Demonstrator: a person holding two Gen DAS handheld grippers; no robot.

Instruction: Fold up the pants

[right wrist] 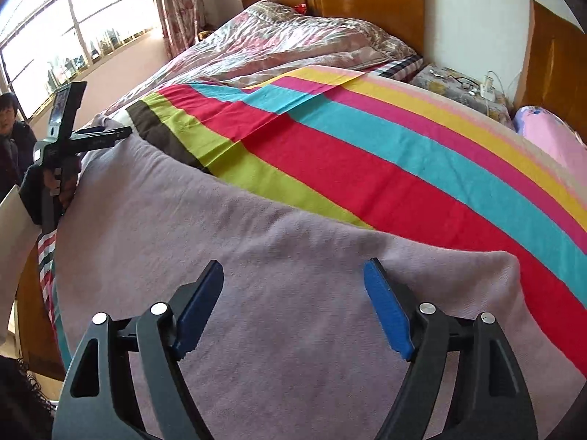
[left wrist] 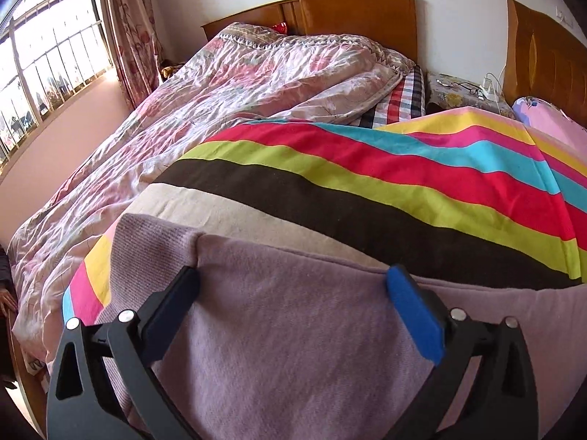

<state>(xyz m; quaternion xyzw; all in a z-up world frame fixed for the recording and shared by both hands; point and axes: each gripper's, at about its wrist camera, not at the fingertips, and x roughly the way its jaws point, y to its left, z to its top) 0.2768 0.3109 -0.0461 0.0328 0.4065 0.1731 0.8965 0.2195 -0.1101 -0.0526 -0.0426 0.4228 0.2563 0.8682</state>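
The pants are mauve knit cloth [left wrist: 286, 330] lying flat on a rainbow-striped sheet [left wrist: 403, 168] on the bed. In the left wrist view my left gripper [left wrist: 293, 275] is open, its fingers spread over the pants near their far edge, with nothing between them. In the right wrist view the pants [right wrist: 256, 256] spread wide, and my right gripper [right wrist: 293, 275] is open above them near their right end. The left gripper [right wrist: 117, 134] also shows there at the far left end of the pants, held in a hand.
A crumpled floral duvet [left wrist: 205, 102] covers the far left of the bed before a wooden headboard [left wrist: 359, 18]. A nightstand [left wrist: 462, 91] with glasses and a charger stands at right beside a pink pillow [left wrist: 543, 117]. A person [right wrist: 11, 124] stands by the window.
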